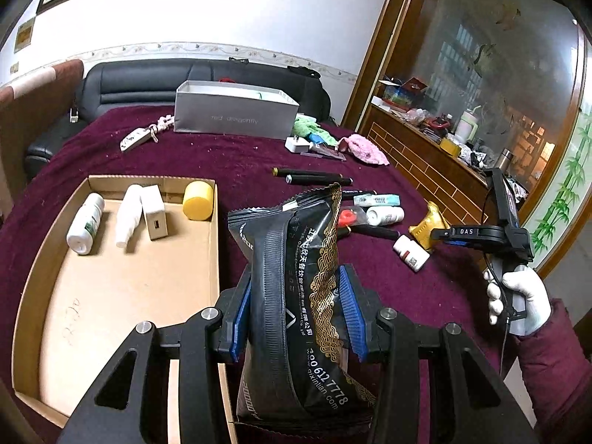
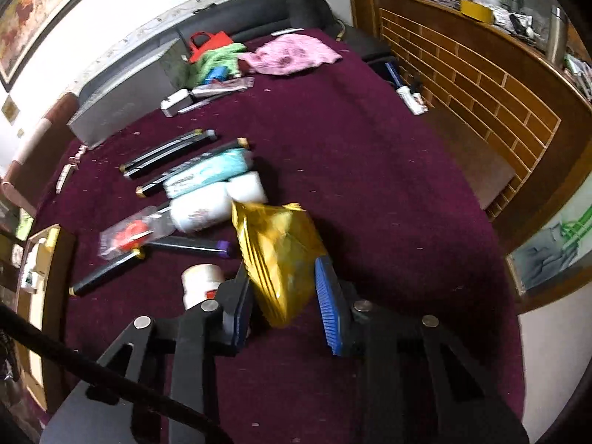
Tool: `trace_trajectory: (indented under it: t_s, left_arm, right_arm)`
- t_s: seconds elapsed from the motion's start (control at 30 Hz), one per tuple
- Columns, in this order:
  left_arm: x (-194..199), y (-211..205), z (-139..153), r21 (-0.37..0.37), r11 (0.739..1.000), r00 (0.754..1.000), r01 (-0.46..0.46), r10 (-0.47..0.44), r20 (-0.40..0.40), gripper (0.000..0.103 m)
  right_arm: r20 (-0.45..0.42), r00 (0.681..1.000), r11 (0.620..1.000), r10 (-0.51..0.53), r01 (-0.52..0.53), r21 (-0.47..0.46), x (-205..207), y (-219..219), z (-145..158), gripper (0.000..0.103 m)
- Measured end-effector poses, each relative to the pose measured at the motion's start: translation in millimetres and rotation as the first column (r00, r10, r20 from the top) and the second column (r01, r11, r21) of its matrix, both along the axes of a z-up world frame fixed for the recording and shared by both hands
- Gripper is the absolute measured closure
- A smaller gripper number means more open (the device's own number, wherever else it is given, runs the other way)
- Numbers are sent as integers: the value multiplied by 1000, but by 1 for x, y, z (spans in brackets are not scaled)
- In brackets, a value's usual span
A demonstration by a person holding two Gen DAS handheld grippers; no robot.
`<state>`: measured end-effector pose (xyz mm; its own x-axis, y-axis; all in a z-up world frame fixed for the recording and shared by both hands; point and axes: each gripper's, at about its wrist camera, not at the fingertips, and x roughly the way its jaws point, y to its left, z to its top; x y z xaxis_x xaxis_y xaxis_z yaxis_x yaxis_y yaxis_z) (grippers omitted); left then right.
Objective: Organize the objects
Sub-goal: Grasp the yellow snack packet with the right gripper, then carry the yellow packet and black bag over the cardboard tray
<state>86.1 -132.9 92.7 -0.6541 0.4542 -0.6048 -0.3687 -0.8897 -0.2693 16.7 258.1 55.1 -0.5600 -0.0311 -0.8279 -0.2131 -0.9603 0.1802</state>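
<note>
Black pouch stands pinched upright in the left gripper beside the cardboard tray, likely bound for it, while the right gripper fingers bracket the gold packet near the surface's right edge, grip uncertain.

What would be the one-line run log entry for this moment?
left gripper: holds black foil packet | right gripper: around gold foil packet | cardboard tray: four items
</note>
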Motion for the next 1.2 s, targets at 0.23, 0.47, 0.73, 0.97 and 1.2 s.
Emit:
trace_trajectory:
  t_s: [0.23, 0.47, 0.73, 0.97, 1.2]
  left_arm:
    - [1, -5, -1, -2, 1000, 1000, -5, 5, 12, 65]
    - [3, -7, 0, -8, 1000, 1000, -19, 19, 10, 65]
    - [6, -15, 0, 5, 999, 999, -37, 37, 13, 65]
    - [15, -31, 4, 18, 998, 998, -65, 65, -2, 65]
    - [30, -66, 11, 9, 991, 990, -132, 132, -41, 65]
  right_arm:
    - [-16, 1000, 1000, -27, 27, 7, -13, 9, -7, 73]
    - [-36, 999, 999, -10, 12, 35, -25, 1, -11, 76]
    - [-72, 997, 999, 9, -12, -37, 1, 2, 11, 79]
    - [-118, 988, 988, 99, -112, -103, 18, -31, 42, 78]
    - [-132, 966, 962, 223, -240, -131, 24, -93, 53, 78]
